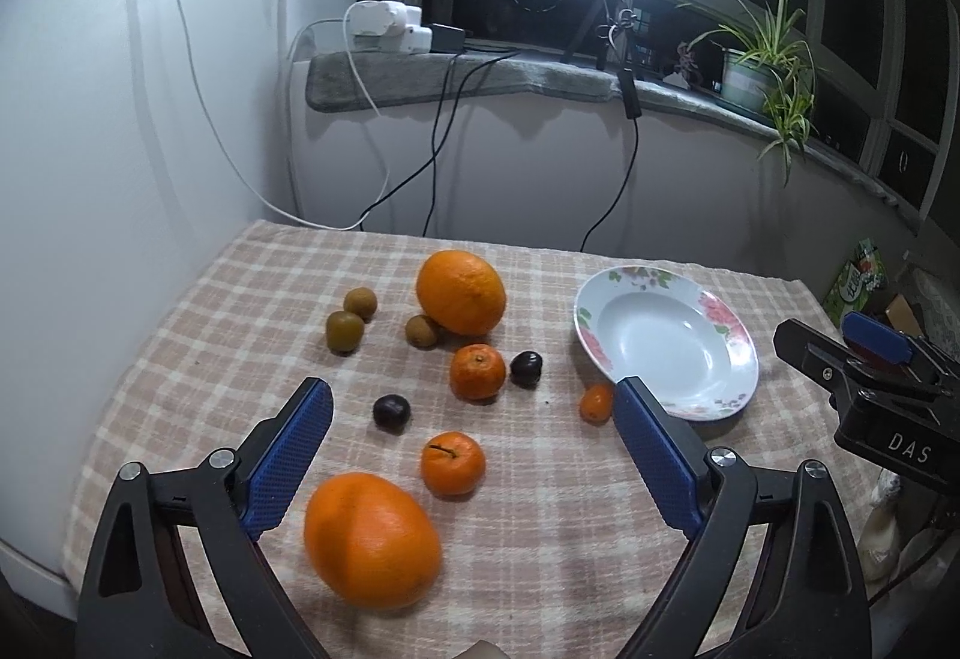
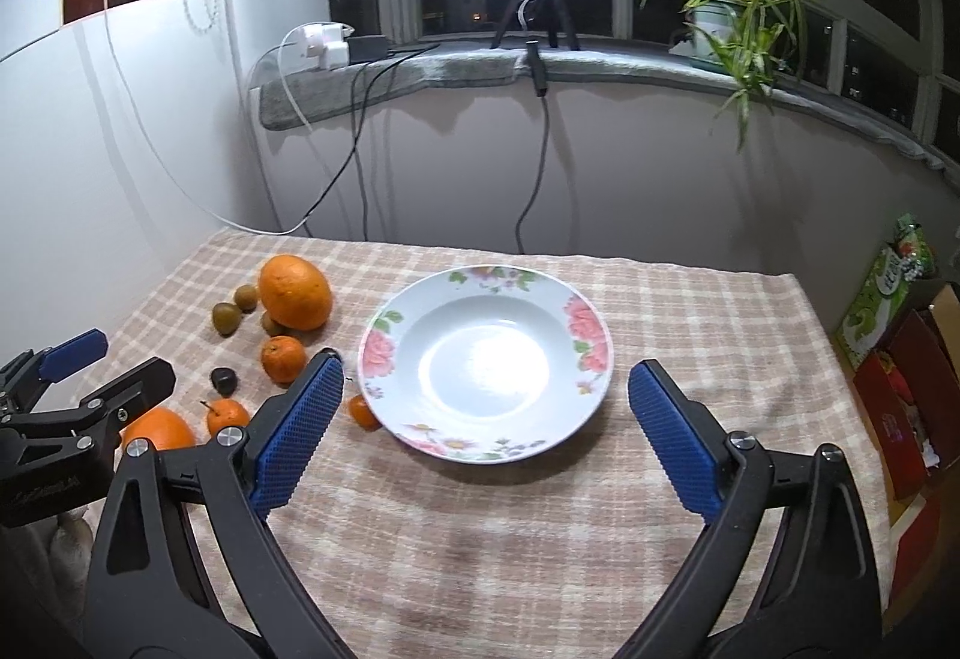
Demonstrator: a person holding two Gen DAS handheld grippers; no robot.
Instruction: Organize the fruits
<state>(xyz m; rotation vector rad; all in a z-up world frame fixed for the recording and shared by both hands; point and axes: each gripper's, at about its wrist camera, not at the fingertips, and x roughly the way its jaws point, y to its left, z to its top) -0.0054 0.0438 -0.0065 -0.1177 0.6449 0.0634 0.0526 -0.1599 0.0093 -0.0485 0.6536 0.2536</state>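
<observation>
Left wrist view: left tongs (image 1: pixel 474 416) spread wide and empty above the scattered fruit.

Nearest orange (image 1: pixel 371 539) lies just beside the left finger (image 1: pixel 288 461); a mandarin (image 1: pixel 452 463) sits between the fingers. Right tongs (image 2: pixel 486 428) also stand wide open, holding nothing, with the empty plate (image 2: pixel 384 347) directly ahead. Recommended: centre the fingers on one fruit, lower until both pads straddle its widest part, then close gently to avoid bruising or rolling.

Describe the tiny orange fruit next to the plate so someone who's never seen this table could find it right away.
Start at the flowered plate on the checked tablecloth. At its near-left rim lies the tiny orange fruit. It is far smaller than the mandarins and the only fruit right beside the plate.
</observation>
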